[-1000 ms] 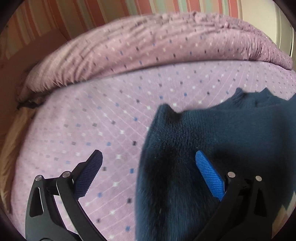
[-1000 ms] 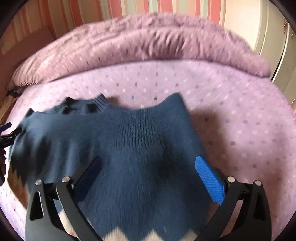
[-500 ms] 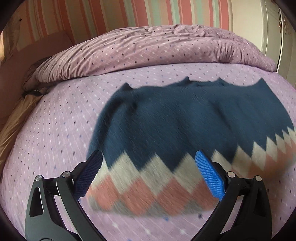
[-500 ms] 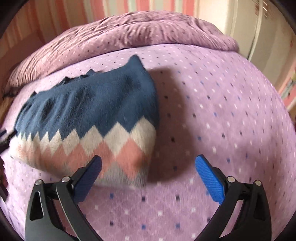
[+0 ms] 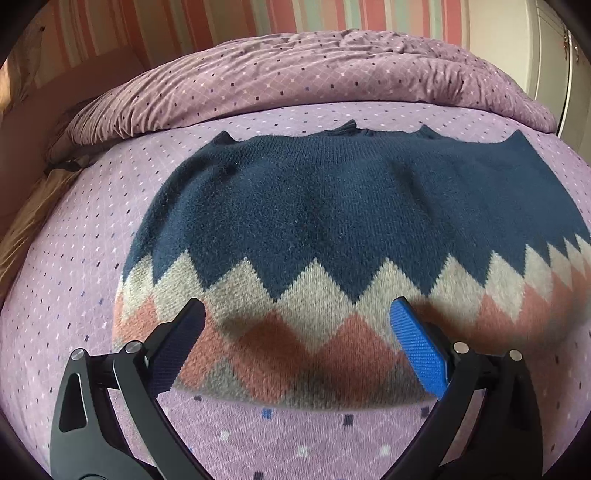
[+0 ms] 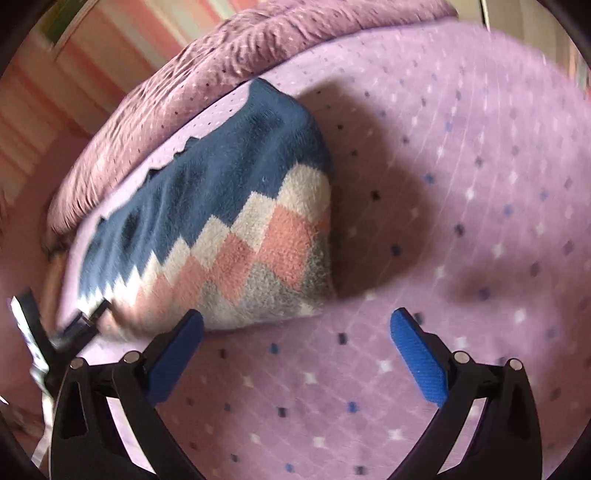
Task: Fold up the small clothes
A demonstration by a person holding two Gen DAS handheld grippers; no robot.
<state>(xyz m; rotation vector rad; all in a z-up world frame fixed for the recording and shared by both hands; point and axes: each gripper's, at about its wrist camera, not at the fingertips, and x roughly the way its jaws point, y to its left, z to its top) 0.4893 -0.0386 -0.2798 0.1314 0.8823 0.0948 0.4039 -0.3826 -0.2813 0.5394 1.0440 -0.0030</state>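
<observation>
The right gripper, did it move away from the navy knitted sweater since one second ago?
Yes. The right gripper has drawn back rightward; the navy knitted sweater now lies left of it.

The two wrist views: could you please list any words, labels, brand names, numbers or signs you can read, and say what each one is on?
None: no readable text in either view.
The sweater shows only a knitted zigzag and diamond pattern, with no visible label.
The bedsheet and the duvet carry only small printed squares.
The striped wall has no writing.
</observation>
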